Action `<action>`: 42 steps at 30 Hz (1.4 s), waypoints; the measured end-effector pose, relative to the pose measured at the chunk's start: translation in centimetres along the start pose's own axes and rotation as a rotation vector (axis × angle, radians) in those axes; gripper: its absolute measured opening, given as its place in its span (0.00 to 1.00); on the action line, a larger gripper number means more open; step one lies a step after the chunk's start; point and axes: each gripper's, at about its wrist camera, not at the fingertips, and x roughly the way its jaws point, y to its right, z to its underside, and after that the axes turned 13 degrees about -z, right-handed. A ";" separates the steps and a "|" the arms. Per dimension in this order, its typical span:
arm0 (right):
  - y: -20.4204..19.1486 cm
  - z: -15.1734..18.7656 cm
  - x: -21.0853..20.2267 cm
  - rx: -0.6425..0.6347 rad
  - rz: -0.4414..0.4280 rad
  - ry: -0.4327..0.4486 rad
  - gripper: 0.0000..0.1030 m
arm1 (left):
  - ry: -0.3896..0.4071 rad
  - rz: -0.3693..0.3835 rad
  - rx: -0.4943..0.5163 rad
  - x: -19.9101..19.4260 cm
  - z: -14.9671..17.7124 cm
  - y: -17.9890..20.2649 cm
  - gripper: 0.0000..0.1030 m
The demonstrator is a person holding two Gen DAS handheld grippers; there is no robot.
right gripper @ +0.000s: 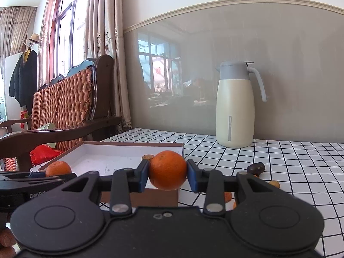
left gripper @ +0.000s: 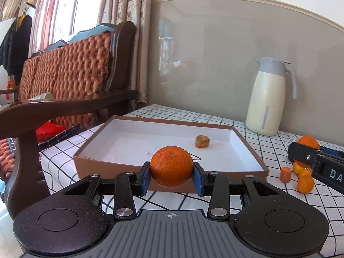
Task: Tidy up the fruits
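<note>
My left gripper [left gripper: 171, 177] is shut on an orange [left gripper: 171, 166], held just before the near wall of a shallow brown box [left gripper: 247, 148] with a white floor. One small brownish fruit piece [left gripper: 202, 141] lies in the box. My right gripper [right gripper: 167, 177] is shut on another orange [right gripper: 168, 170], near the box's right corner [right gripper: 150, 195]. The right gripper also shows at the right of the left wrist view [left gripper: 311, 161] with its orange [left gripper: 308, 142]. The left gripper's orange also shows in the right wrist view [right gripper: 58, 168].
Several small oranges [left gripper: 305, 182] and a carrot-like piece [left gripper: 285, 174] lie on the checked tablecloth right of the box. A dark date [right gripper: 255, 168] lies on the cloth. A cream thermos jug [right gripper: 234, 105] stands by the wall. A wooden sofa [left gripper: 64, 81] is at the left.
</note>
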 end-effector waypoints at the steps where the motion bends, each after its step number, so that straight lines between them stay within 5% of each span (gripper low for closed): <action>1: 0.0 -0.1 0.2 0.002 0.000 0.002 0.28 | 0.004 -0.011 -0.004 0.2 -0.2 -0.3 0.40; 21: -0.3 -1.8 4.9 -0.001 -0.024 -0.033 0.28 | 0.042 -0.117 0.007 4.6 -4.0 -3.8 0.40; 42: 1.6 -1.4 11.6 0.046 -0.010 -0.151 0.28 | -0.059 -0.167 0.013 11.9 -4.6 -4.0 0.40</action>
